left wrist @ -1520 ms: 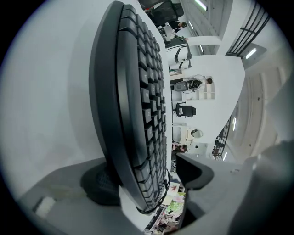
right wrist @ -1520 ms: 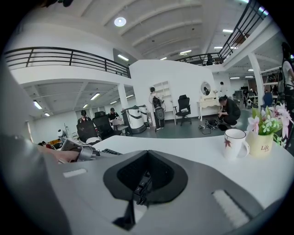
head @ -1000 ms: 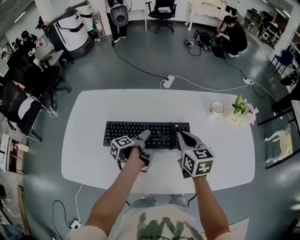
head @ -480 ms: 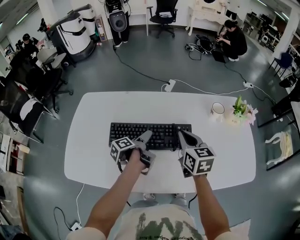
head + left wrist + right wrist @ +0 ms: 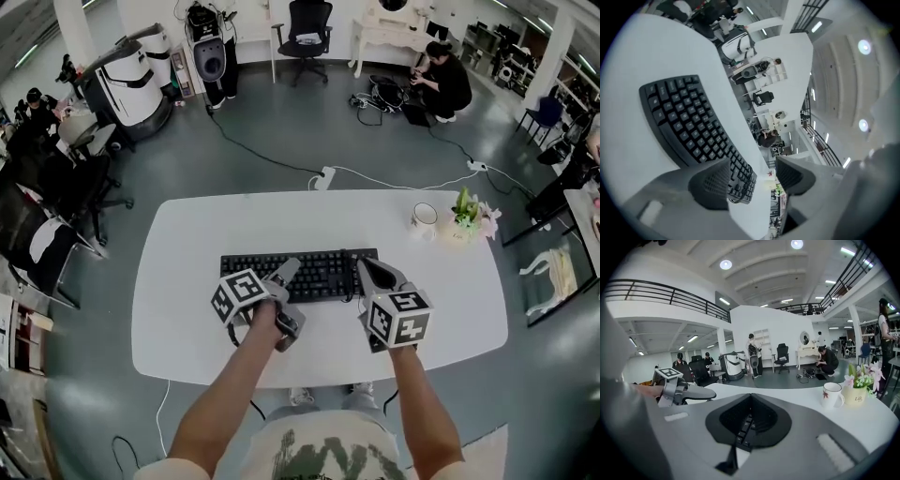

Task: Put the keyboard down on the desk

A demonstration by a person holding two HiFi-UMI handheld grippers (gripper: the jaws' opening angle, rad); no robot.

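Black keyboard (image 5: 319,274) just beyond grippers (image 5: 752,176) (image 5: 749,420)

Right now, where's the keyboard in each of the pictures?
Head view: the keyboard lies across the middle of the picture, on the white desk.
Left gripper view: the keyboard runs slanted across the left half, with its lower end beside one jaw.
Right gripper view: only a sliver of the keyboard shows, low in the middle, between the jaws.
Shared landmark: the white desk under it, also seen in the left gripper view and the right gripper view.
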